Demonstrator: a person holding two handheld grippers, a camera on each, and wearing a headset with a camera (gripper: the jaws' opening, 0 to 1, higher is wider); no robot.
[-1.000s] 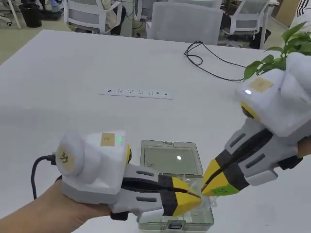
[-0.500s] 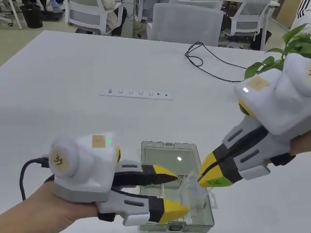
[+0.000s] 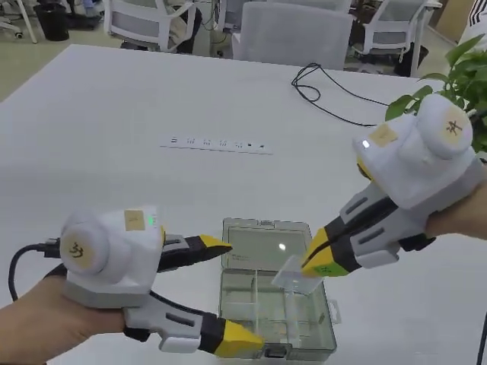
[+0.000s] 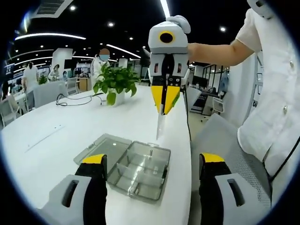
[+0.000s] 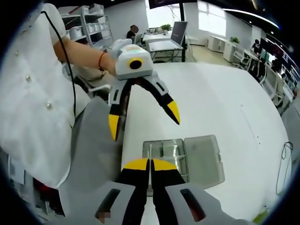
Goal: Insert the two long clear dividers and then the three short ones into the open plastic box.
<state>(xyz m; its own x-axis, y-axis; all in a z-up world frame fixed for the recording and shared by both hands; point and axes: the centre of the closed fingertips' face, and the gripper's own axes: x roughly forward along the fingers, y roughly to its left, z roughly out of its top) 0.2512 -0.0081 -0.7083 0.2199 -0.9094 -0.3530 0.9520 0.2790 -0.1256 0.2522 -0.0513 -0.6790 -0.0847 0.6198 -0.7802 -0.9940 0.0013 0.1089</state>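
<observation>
The open clear plastic box (image 3: pixel 251 312) lies on the white table near its front edge, with the lid (image 3: pixel 266 242) folded back flat. Clear partitions stand inside the box (image 4: pixel 136 166). My right gripper (image 3: pixel 313 265) is shut on a short clear divider (image 3: pixel 293 280), which hangs tilted just above the box's right half. In the left gripper view the divider (image 4: pixel 159 127) dangles from the right gripper (image 4: pixel 164 101). My left gripper (image 3: pixel 228 293) stands wide open at the box's left side, with nothing between its jaws. The right gripper view has the box (image 5: pixel 164 153) under the open left gripper (image 5: pixel 143 119).
A white power strip (image 3: pixel 217 144) lies mid-table and a black cable (image 3: pixel 323 91) loops at the far right. A green plant (image 3: pixel 445 80) stands at the right edge. Office chairs (image 3: pixel 293 34) line the table's far side.
My left gripper has opened and drawn back to the left of the box. My right gripper has lifted a little up and left with the divider still in it.
</observation>
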